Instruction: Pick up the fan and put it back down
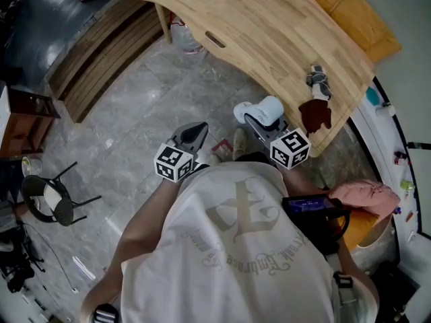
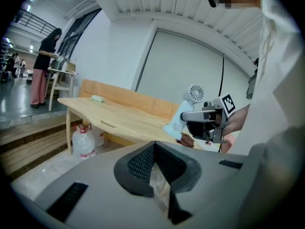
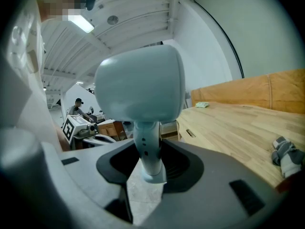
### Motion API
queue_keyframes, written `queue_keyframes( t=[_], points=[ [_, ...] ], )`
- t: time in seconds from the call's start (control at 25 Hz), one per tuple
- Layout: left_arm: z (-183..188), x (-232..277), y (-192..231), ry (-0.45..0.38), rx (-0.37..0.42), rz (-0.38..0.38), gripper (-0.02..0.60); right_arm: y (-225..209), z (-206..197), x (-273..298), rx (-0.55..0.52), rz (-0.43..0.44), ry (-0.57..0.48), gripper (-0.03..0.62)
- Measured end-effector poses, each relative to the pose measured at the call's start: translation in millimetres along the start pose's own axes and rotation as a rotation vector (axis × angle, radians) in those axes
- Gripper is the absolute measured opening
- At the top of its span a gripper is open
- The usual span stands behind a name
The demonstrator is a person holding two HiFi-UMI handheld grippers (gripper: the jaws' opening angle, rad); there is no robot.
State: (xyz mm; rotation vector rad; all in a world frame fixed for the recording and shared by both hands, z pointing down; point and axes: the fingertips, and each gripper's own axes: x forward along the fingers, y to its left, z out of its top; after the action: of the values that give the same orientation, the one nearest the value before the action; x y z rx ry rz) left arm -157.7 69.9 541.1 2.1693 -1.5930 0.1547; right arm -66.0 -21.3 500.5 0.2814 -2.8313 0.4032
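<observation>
Shirt cloth filled the bottom of the head view; past it both tools pointed out over the grey stone floor (image 1: 135,113). My left hand-held gripper (image 1: 195,132) was closed to a point with nothing in it. My right hand-held gripper (image 1: 259,121) was clamped on the fan (image 1: 268,108) — smooth white plastic with a rounded top. It hung in the air just off the near edge of the bench (image 1: 269,32), a pale wooden top with a curved rim. So the set-down spot lay ahead and to the right of that hand, which I judged by far the nearer one.

Left gripper view: the black ribbed pads (image 2: 138,163) met at their tips, empty. Beyond them the fan leaned in the other tool's grip, its foot toward the bench edge.

Right gripper view: the jaws pinched the slim round handle (image 3: 147,147) low down, its long axis upright, with the blunt drum-shaped head (image 3: 140,87) above them. Wood grain ran away on the right, where a crumpled grey cloth (image 3: 286,157) lay.
</observation>
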Motion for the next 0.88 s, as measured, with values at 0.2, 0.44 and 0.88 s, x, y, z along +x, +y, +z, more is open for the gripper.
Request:
queue_keyframes(
  t=[0.2,0.44,0.88],
  points=[
    [10,22,9,0.015,-0.003,0.019,0.011,-21,-2,2,0.012,0.015,0.012,0.151],
    [26,64,4,0.049,0.023,-0.02,0.011,-60,1,1,0.037,0.01,0.009,0.152],
    [47,108,18,0.087,0.026,-0.017,0.009,-119,-7,7,0.077,-0.012,0.041,0.151]
  ],
)
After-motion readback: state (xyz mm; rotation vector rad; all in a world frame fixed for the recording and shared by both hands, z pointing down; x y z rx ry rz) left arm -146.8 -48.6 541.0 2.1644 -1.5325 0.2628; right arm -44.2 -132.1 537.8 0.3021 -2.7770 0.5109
